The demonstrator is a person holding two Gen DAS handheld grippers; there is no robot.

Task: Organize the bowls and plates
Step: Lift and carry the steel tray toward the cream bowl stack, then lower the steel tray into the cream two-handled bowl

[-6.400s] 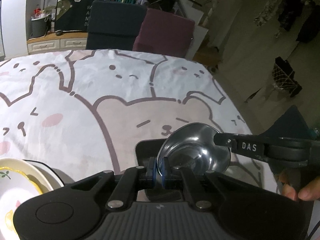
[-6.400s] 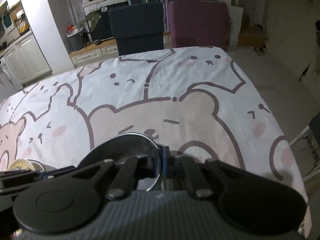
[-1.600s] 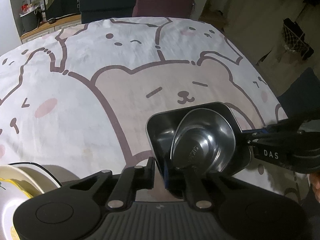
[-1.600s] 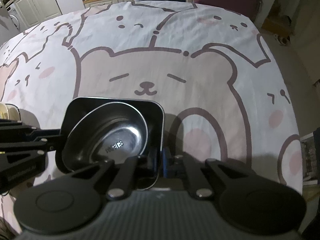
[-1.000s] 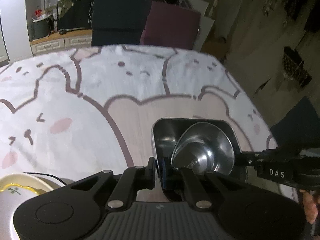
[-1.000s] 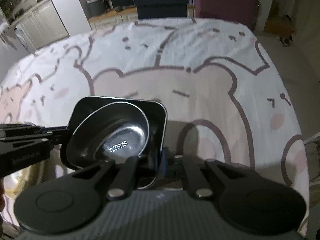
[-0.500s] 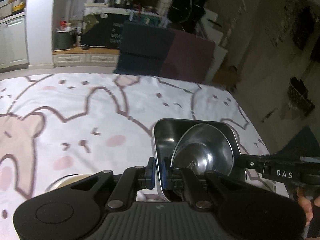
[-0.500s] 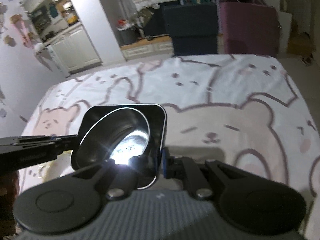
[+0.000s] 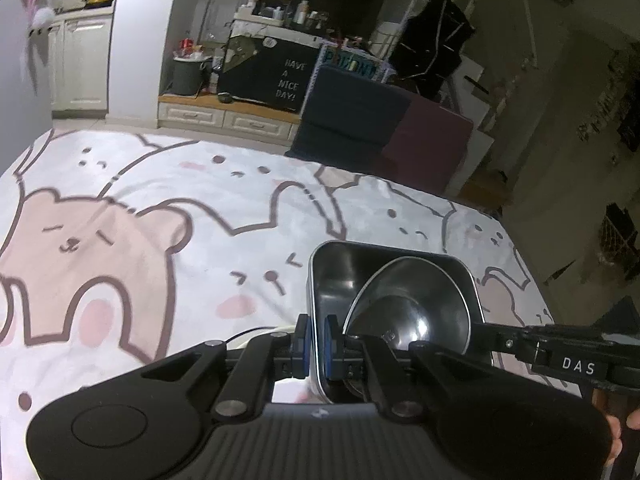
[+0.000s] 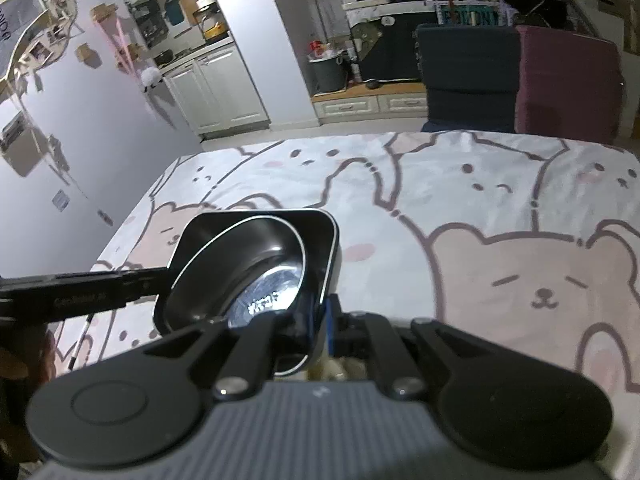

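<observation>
A square steel dish (image 9: 332,276) with a round steel bowl (image 9: 416,312) tilted inside it hangs above the bear-print tablecloth (image 9: 120,240). My left gripper (image 9: 316,344) is shut on the dish's left wall. My right gripper (image 9: 486,336) reaches in from the right and is shut on the opposite wall. In the right wrist view the square steel dish (image 10: 324,240) and the round bowl (image 10: 248,276) sit just ahead of my right gripper (image 10: 320,328), while my left gripper (image 10: 166,278) holds the far side. A white plate's edge (image 9: 256,332) peeks out under the left fingers.
A navy chair (image 9: 352,120) and a maroon chair (image 9: 428,148) stand at the table's far edge. White cabinets (image 10: 216,88) and a cluttered counter lie beyond. A person's hand (image 9: 624,424) holds the right gripper at the lower right.
Both grippers have carried the square dish with the bowl leftward and a little upward across the table. The white plate that lay at the lower left is now almost under the left gripper.
</observation>
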